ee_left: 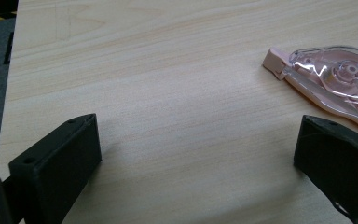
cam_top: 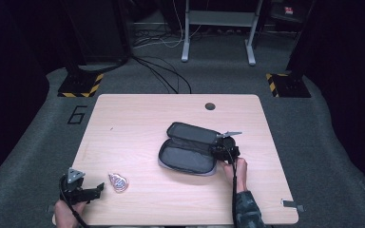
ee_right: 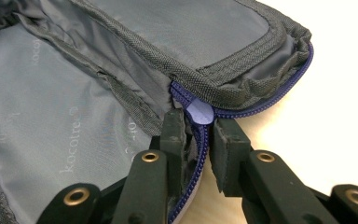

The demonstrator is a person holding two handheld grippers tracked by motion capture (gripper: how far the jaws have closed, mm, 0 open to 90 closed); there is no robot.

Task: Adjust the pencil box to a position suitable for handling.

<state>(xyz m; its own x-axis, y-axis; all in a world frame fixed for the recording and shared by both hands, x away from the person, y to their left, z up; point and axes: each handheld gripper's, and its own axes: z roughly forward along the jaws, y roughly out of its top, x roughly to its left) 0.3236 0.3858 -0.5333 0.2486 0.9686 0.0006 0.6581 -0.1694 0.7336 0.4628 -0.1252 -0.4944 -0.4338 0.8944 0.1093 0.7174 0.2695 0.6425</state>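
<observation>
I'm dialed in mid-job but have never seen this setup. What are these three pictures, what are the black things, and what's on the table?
There is no robot arm: a person sits at the wooden table and holds a two-jaw hand tool in each hand. The high view looks down from above the person. The other two pictures come from cameras riding on each tool, looking along its black jaws.

The left gripper rests near the table's front left corner, jaws wide open and holding nothing. Just beside it lies a pink, clear-cased correction tape dispenser, untouched.

The right gripper is at the right end of an open grey pencil case in the middle of the table. Its jaws are closed on the case's edge at the purple zipper, pinching the fabric there. The case lies unzipped and looks empty inside.
</observation>
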